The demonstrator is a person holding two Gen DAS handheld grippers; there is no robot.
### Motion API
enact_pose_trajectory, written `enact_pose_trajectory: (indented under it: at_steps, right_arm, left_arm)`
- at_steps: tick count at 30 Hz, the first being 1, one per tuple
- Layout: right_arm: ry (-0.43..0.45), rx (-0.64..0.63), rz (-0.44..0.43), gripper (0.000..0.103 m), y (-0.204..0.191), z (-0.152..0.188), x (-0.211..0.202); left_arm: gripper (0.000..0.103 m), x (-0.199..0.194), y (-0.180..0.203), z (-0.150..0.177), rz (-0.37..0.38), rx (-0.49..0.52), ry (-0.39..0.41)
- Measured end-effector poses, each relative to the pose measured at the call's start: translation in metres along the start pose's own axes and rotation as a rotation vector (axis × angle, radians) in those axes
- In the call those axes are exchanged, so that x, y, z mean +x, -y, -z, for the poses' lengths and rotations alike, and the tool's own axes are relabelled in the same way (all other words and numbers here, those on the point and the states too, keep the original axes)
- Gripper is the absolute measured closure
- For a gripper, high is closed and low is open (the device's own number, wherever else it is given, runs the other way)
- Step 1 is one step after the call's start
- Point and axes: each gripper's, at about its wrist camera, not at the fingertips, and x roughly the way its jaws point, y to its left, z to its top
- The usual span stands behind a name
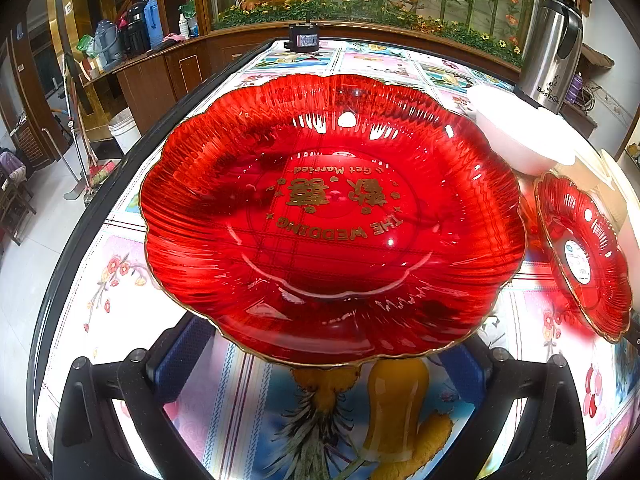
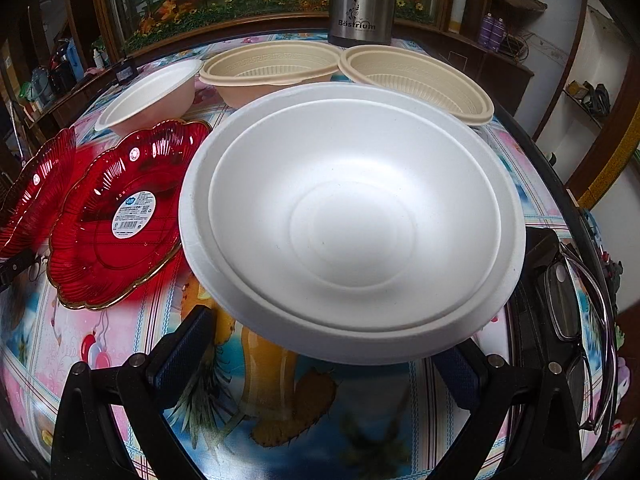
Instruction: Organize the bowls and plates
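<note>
In the left wrist view a large red scalloped glass plate [image 1: 332, 216] with gold lettering lies on the table just ahead of my left gripper [image 1: 320, 356], which is open with its fingers [image 1: 180, 356] spread either side of the near rim. A second red plate [image 1: 584, 256] with a label lies to the right, beside a white bowl [image 1: 520, 132]. In the right wrist view a white bowl [image 2: 352, 216] sits right ahead of my open right gripper [image 2: 324, 344]. The labelled red plate [image 2: 120, 212], another white bowl [image 2: 156, 92] and two beige bowls [image 2: 272, 68] [image 2: 420, 80] lie beyond.
A steel thermos [image 2: 360, 0] stands at the table's far edge, also seen in the left wrist view [image 1: 552, 48]. Eyeglasses [image 2: 576, 312] lie on a dark object at the right edge. A small black device [image 1: 304, 38] sits at the far end. The table's left edge [image 1: 120, 184] drops to the floor.
</note>
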Motion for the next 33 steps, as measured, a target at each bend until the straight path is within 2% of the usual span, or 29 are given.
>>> enact_pose_trajectory:
  at_steps: [33]
  right_arm:
    - [0.02,-0.005,0.0,0.001,-0.005,-0.011,0.005]
  left_arm:
    - [0.0,-0.002,0.002,-0.002,-0.009,-0.013,0.005]
